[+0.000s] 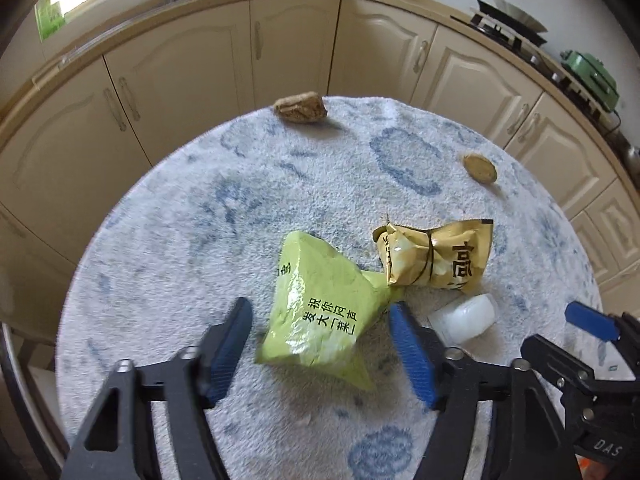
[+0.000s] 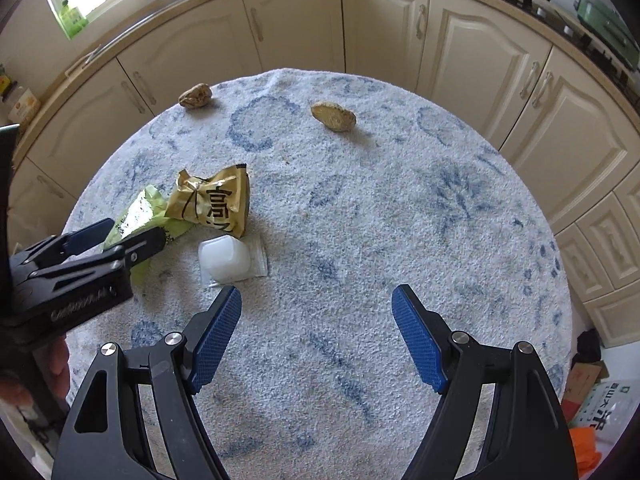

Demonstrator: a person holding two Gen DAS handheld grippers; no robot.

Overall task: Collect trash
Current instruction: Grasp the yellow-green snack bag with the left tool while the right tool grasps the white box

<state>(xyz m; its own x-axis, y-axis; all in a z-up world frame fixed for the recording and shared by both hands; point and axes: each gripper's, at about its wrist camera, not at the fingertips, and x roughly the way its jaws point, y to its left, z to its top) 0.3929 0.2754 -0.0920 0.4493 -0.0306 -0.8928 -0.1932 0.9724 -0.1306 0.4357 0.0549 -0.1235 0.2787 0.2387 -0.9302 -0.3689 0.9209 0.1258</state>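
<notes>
A green packet point(image 1: 316, 292) with black print lies on the round table's blue-and-white cloth point(image 1: 168, 240). My left gripper point(image 1: 320, 312) straddles it, jaws open; the right pad sits at the packet's tail, and a gap shows at the left pad. Right of it lie a crumpled gold packet point(image 1: 436, 256) and a small white plastic cup point(image 1: 464, 316). In the right wrist view my right gripper point(image 2: 316, 304) stands open over bare cloth, the white cup point(image 2: 226, 260) just beyond its left finger. The gold packet point(image 2: 212, 204), green packet point(image 2: 140, 212) and left gripper point(image 2: 138, 228) lie further left.
Two brown lumps point(image 2: 196, 96) point(image 2: 334, 116) rest near the table's far edge. Cream cabinets point(image 2: 296, 20) curve around behind it, with a stove point(image 1: 508, 28) and green appliance point(image 1: 592, 76) on the counter. Boxes and bags point(image 2: 600, 400) sit on the floor, right.
</notes>
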